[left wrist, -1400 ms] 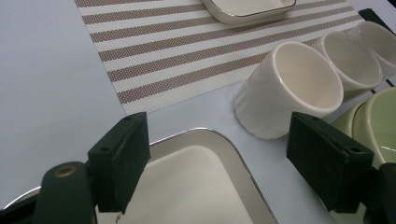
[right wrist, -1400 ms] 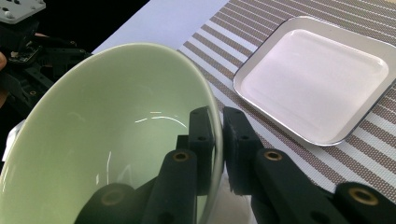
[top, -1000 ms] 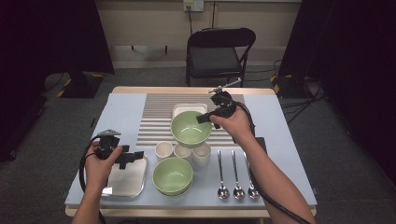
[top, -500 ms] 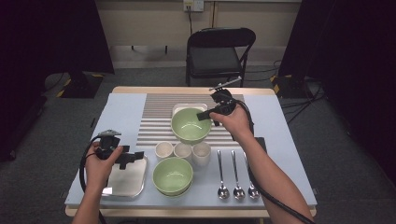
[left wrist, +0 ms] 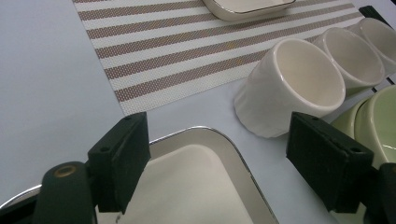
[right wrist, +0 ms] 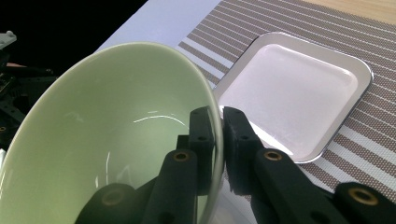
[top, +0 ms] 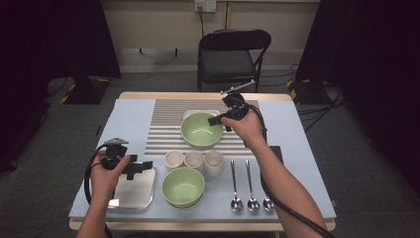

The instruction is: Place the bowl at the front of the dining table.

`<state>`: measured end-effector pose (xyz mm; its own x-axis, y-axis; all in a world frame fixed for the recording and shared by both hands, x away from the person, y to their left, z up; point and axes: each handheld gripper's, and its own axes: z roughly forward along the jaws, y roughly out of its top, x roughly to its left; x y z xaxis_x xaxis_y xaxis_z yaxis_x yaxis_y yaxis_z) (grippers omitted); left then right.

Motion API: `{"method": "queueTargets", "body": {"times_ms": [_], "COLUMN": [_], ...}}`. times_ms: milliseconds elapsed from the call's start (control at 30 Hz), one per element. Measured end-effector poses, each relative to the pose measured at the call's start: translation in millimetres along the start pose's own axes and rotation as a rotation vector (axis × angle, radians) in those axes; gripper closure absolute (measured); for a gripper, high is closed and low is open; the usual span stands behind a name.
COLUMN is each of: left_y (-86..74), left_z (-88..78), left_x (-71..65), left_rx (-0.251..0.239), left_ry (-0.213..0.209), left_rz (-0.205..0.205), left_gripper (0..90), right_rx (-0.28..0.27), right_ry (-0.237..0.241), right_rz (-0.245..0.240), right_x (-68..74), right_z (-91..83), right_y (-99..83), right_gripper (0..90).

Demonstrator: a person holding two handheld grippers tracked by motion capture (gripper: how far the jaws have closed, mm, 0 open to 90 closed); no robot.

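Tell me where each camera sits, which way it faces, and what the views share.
High view: above the person's side, looking forward and down on the blue table; both forearms enter from below.
Left gripper view: rides the left gripper, open jaws over a metal tray, facing white ceramic cups.
Right gripper view: rides the right gripper, shut on a pale green bowl's rim.
Shared: that bowl and the striped placemat.

Bowl [top: 200,130] on striped mat [top: 166,126], three cups [top: 193,159] before it, spoons [top: 249,182] right of them
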<state>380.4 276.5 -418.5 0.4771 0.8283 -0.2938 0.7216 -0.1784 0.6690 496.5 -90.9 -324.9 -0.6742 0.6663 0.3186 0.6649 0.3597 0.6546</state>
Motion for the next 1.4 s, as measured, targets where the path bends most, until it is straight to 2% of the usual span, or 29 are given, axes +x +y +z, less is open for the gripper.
{"method": "queueTargets", "body": {"times_ms": [300, 1400], "left_y": [-0.3, -0.7], "left_z": [1.9, 1.5], "left_x": [-0.8, 0.9], "left_rx": [0.004, 0.004], "left_ry": [-0.001, -0.002], "left_rz": [-0.002, -0.002], "left_gripper": [21.4, 21.4], "right_rx": [-0.001, -0.061], "right_ry": [-0.018, -0.095], "right_rz": [0.010, 0.060], "right_x": [-4.7, -22.1], "right_z": [4.0, 16.5], "right_y": [1.0, 7.6], "right_gripper": [82.7, 82.8]}}
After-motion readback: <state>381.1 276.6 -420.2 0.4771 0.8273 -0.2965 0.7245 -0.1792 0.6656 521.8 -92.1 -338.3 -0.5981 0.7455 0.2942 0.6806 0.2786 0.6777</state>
